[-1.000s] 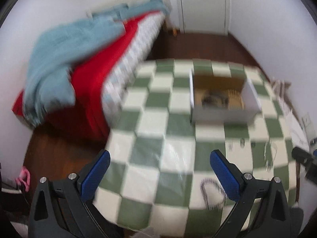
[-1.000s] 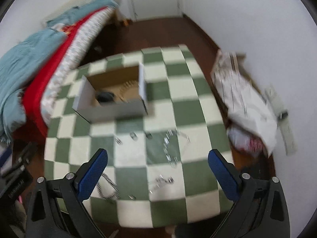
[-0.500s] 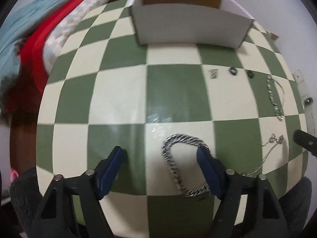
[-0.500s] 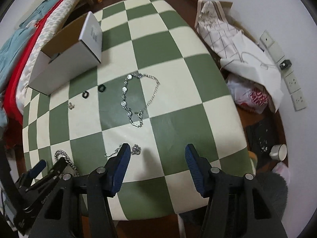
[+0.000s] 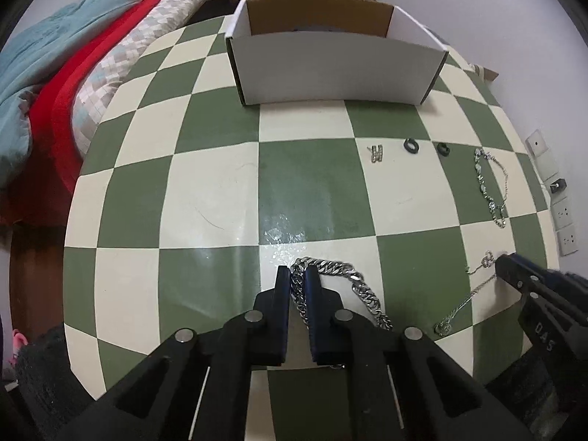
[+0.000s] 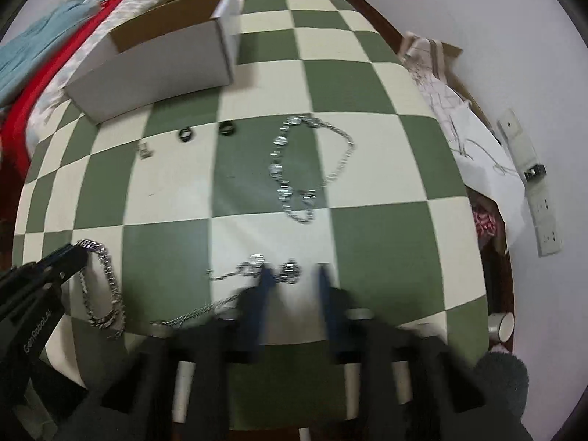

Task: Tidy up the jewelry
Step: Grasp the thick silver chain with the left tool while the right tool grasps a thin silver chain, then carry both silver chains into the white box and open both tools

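Observation:
My left gripper (image 5: 297,275) is shut on the near left part of a thick silver curb chain (image 5: 352,286) that lies on the checked table (image 5: 205,191); the chain also shows in the right wrist view (image 6: 106,286). My right gripper (image 6: 294,275) is blurred, its jaws a narrow gap apart around the end of a thin silver chain (image 6: 257,268), also in the left wrist view (image 5: 466,297). A beaded silver necklace (image 6: 308,169), two black rings (image 5: 411,146) (image 5: 444,149) and a small silver ring (image 5: 376,153) lie farther out.
A white cardboard box (image 5: 338,62), open on top, stands at the table's far side. A bed with red and blue covers (image 5: 55,84) lies to the left. Bags (image 6: 459,110) and a power strip (image 6: 533,187) lie on the floor to the right.
Both grippers have come down to the table. The left jaws have shut on the curb chain. The right jaws have narrowed around the thin chain's end.

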Demonstrator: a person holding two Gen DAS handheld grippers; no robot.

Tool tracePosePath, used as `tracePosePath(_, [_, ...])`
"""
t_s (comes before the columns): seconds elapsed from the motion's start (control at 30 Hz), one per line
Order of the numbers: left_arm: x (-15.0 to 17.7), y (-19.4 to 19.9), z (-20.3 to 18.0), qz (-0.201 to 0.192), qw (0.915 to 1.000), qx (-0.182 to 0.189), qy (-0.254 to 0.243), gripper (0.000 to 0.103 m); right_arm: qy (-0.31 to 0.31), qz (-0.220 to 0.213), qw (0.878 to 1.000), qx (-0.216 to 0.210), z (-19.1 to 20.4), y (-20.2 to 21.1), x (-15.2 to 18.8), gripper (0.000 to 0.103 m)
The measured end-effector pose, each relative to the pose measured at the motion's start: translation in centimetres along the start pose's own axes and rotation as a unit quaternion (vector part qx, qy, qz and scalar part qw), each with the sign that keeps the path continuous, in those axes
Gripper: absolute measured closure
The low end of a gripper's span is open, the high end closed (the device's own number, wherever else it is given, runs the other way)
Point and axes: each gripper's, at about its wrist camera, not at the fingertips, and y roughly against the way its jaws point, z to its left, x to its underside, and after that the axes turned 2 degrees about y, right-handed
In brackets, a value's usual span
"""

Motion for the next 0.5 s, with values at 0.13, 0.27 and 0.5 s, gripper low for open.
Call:
tracePosePath(0.13, [-0.6, 1.1, 0.6, -0.01, 0.9999, 0.01, 0.005, 0.097, -0.015, 0.005, 1.0, -0.025, 0.0, 0.1, -0.2, 0.103])
tracePosePath(0.27, [-1.5, 2.8, 1.1, -0.021, 0.9994, 0.026, 0.011, 0.097, -0.036, -0.013, 0.998, -0.053, -0.9, 1.8, -0.7, 0.103])
tracePosePath(0.5, [-3.7, 5.7, 1.3, -0.048, 0.9971, 0.056, 0.018, 0.097, -0.041, -0.044, 0.992, -0.112, -1.0, 5.9, -2.1, 0.103])
